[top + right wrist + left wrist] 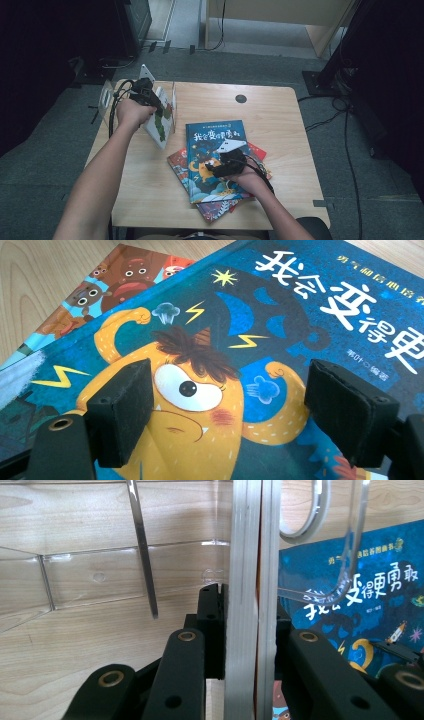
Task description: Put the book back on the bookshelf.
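Gripping thin flat book (247,580), left hand-held gripper (245,630)

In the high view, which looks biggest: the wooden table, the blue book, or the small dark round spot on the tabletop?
1. Wooden table
2. Blue book
3. Dark round spot

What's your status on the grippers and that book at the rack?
Left gripper clamped on thin white-edged book, upright at clear acrylic rack. Right gripper open, over blue monster-cover book atop the stack. Rack's clear divider stands close beside.
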`<state>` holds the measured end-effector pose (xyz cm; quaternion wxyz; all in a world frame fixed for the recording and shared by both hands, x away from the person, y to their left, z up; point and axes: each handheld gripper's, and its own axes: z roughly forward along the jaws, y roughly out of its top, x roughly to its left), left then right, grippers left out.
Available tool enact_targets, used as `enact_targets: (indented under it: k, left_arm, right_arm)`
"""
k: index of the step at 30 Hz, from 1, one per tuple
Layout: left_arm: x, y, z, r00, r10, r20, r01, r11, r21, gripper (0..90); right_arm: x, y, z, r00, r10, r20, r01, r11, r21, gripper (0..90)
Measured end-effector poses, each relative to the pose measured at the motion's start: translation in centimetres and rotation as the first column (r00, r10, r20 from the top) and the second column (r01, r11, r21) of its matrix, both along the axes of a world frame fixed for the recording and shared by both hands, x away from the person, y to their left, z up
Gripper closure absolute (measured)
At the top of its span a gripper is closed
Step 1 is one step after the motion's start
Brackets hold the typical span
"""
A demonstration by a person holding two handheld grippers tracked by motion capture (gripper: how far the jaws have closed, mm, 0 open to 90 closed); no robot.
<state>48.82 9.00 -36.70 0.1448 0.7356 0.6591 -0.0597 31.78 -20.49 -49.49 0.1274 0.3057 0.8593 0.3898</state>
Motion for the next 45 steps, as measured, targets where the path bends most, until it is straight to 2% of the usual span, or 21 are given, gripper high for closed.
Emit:
enact_targets:
  k: [14, 33, 40, 45]
  left_arm:
    - [1.0, -0.4, -0.3, 0.9998, 0.019, 0.001, -0.019, 0.9996, 0.023, 77.4]
    - [1.9, -0.3, -0.6, 0.9986, 0.052, 0.007, -0.053, 0.9985, 0.012, 77.4]
    - [2.1, -0.5, -0.9, 0.9987, 0.050, 0.014, -0.050, 0.9979, 0.041, 77.4]
    - [2.3, -0.7, -1.2, 0.9982, 0.059, 0.013, -0.059, 0.9974, 0.042, 77.3]
  right_arm:
    - [0.0, 0.0, 0.0, 1.0000, 0.000, 0.000, 0.000, 1.0000, 0.001, 19.9]
    - [0.0, 0.0, 0.0, 1.0000, -0.001, -0.001, 0.001, 1.0000, 0.001, 19.9]
    - [0.0, 0.0, 0.0, 1.0000, -0.001, -0.002, 0.001, 1.0000, 0.001, 19.9]
    - [0.0, 0.0, 0.0, 1.0000, -0.002, -0.003, 0.002, 1.0000, 0.002, 19.9]
